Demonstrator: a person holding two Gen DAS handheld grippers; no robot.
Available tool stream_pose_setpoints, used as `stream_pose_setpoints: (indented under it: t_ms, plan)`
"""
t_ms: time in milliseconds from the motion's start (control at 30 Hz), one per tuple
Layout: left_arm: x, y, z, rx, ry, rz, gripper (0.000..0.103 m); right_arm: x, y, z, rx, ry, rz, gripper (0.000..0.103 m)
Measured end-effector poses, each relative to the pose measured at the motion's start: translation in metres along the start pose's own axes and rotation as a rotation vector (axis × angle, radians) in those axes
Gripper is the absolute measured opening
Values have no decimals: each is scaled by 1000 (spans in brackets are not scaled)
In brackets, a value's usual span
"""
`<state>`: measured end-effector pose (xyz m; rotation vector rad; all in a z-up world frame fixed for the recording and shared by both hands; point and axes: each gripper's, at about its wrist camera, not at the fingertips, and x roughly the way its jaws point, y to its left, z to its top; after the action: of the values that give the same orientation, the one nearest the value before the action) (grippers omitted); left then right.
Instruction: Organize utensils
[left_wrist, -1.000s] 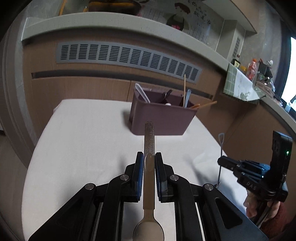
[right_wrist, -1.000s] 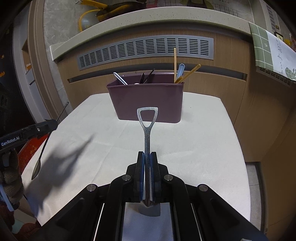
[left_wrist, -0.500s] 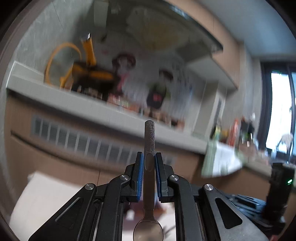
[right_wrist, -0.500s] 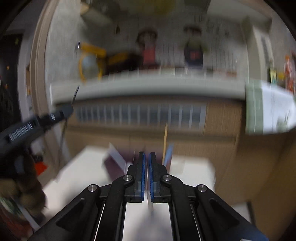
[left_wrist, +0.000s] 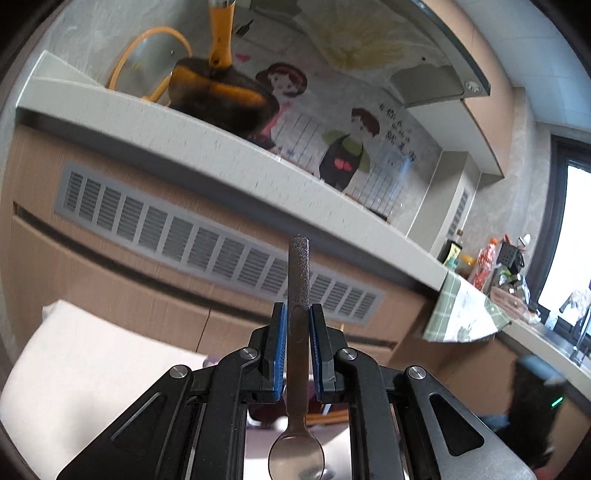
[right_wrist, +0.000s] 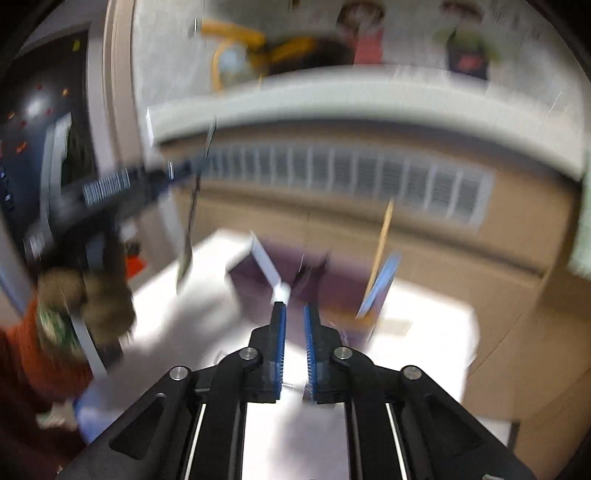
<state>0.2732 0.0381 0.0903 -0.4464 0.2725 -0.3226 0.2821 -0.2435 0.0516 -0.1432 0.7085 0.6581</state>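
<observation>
My left gripper is shut on a metal spoon, handle pointing forward and up, bowl hanging below the jaws. It is tilted up toward the counter. The purple utensil holder stands on the white table with chopsticks and other utensils in it; the right wrist view is blurred. My right gripper is slightly open with nothing between its pads, close in front of the holder. The left gripper with the spoon also shows at the left in the right wrist view.
A wooden counter front with a grey vent grille rises behind the table. A pan sits on the counter top. A green checked cloth hangs at the right. The table edge drops off at the right.
The shovel-handled utensil that my right gripper held is gone from its jaws, which have parted. Both grippers rose and tilted up; the right one moved closer to the holder.
</observation>
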Motion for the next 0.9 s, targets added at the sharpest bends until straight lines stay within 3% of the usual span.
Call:
stream_pose_setpoints:
  t_ms: [100,233,333,467,500,600,667,733,833,900]
  plan:
    - [-8,0,-8,47,5,20,12,31,-3,-23,54,89,-15,16]
    - [-14,5,-21,77,11,43,12,76,-2,-38,171,169,29,18]
    - [-14,16,-28,42,43,61,12,113,26,-34,84,205,12,18]
    - [-29,31,-37,30,52,123,12,146,63,-44,-26,330,33,18]
    - [-38,35,-40,34,49,152,12,141,68,-46,-60,306,4,18]
    - [-57,44,-51,24,49,192,12,120,79,-69,-170,351,-61,18]
    - [-71,49,-61,-5,50,200,12,100,74,-85,-168,357,-95,18]
    - [-81,50,-69,-29,60,189,12,78,59,-96,-83,352,-138,18]
    - [-94,48,-76,-29,45,184,11,50,34,-103,70,269,-174,20]
    - [-100,51,-78,-34,47,191,11,44,8,-111,243,227,-186,20]
